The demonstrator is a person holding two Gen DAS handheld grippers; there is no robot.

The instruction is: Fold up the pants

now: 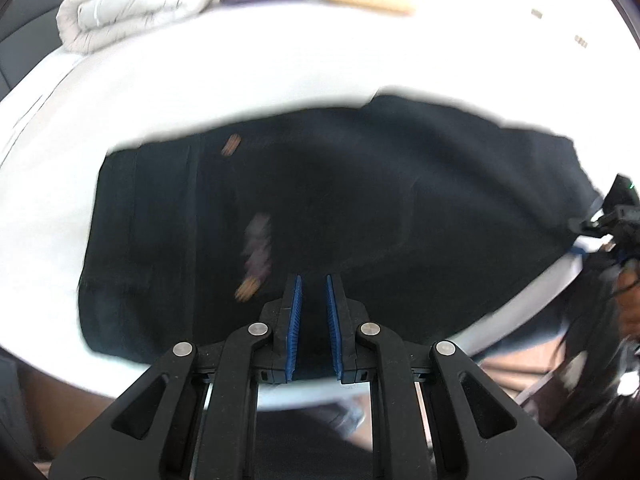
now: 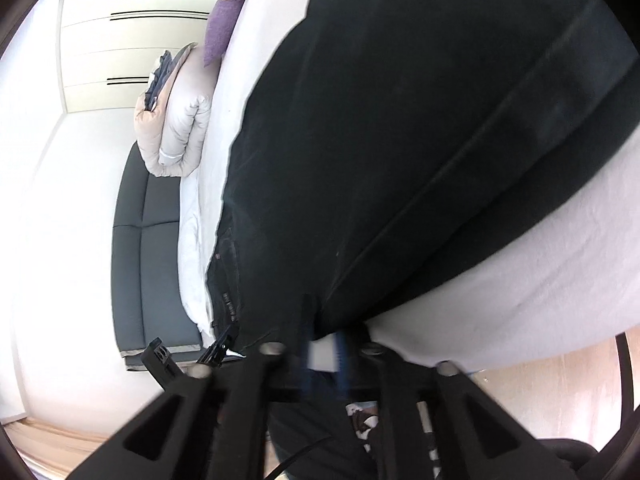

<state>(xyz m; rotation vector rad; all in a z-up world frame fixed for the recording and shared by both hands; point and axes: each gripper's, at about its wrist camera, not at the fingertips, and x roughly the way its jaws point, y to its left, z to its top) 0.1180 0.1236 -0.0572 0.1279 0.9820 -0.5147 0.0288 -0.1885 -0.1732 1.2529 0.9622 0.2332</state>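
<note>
Pants (image 1: 360, 208) lay spread on the white bed (image 1: 240, 80). Our left gripper (image 1: 312, 312) hovered nearly closed, empty; our right gripper (image 2: 324, 350) stood part-open at the near edge, needing to pinch it for the fold.

I see the black pants (image 1: 360, 208) lying flat on the white bed, spread wide just ahead of my left tool, folded lengthwise, waistband at the left end.
</note>
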